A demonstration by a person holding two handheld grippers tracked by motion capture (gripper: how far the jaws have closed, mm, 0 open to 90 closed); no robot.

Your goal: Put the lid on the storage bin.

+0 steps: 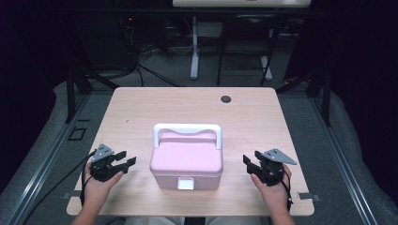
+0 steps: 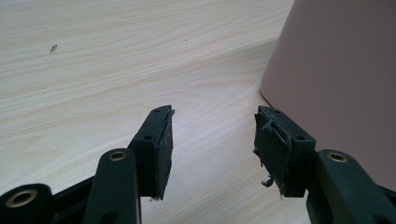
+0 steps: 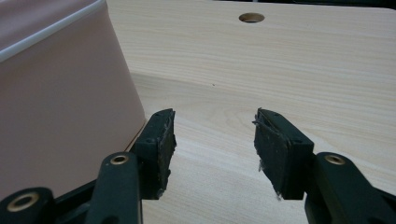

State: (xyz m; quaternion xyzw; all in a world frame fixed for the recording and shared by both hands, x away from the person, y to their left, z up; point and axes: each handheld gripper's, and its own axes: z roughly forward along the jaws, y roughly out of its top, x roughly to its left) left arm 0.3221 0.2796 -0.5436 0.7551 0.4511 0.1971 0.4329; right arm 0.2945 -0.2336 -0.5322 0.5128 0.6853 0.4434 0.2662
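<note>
Both grippers flank the pink box [image 1: 186,161] on the desk [image 1: 141,108]. Left gripper [image 1: 126,158] and right gripper [image 1: 248,161] each sit just beside it, fingers spread, pinching nothing.

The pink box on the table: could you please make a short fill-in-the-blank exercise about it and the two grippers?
1. The pink box has a white ____ standing up over its lid.
2. The white latch sits on the side of the box that faces the ____.
3. The left gripper and the right gripper both have their jaws ____, with nothing between them.

Missing words: handle; person; open
</note>
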